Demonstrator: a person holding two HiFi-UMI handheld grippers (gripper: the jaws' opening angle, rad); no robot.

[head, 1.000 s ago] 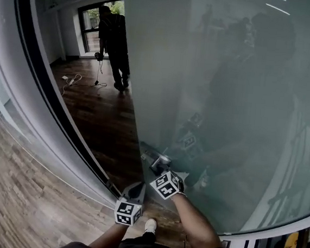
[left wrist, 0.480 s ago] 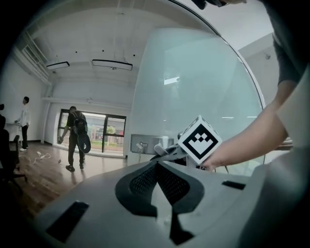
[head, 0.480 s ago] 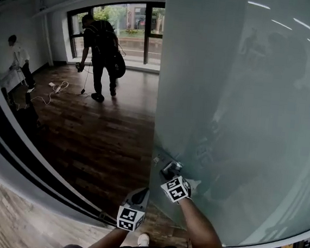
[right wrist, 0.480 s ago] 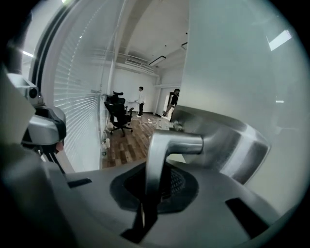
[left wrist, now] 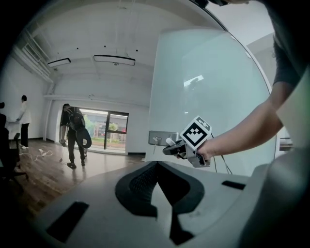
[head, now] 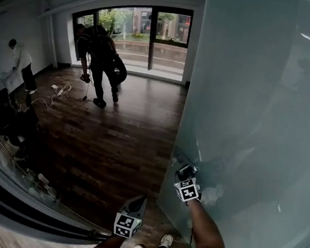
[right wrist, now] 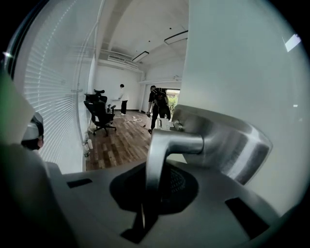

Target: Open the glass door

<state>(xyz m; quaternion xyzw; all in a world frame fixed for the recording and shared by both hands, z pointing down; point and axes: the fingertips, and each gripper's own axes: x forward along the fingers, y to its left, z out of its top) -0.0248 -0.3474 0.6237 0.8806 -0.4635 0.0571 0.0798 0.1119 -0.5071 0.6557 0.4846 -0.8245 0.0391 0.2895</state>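
The frosted glass door [head: 255,103] stands swung open at the right of the head view, its edge toward the room. My right gripper [head: 185,177] is shut on the metal door handle [head: 187,169]. In the right gripper view the handle's lever [right wrist: 162,150] runs down between the jaws, with the lock plate [right wrist: 227,145] behind it. My left gripper [head: 136,200] hangs lower left of the handle, apart from the door, shut with nothing in it. The left gripper view shows its own jaws [left wrist: 157,167] together, and beyond them the right gripper [left wrist: 170,147] at the door [left wrist: 203,87].
Dark wooden floor [head: 115,144] lies beyond the doorway. A person in dark clothes [head: 98,61] walks near the far windows [head: 136,32]; another person in white [head: 19,61] stands at the left. Office chairs [head: 5,122] and floor cables [head: 54,90] are at the left. The door frame [head: 26,214] curves along the bottom left.
The door has swung further open toward the right with my right gripper on its handle. Both grippers have shifted right, and more of the room shows.
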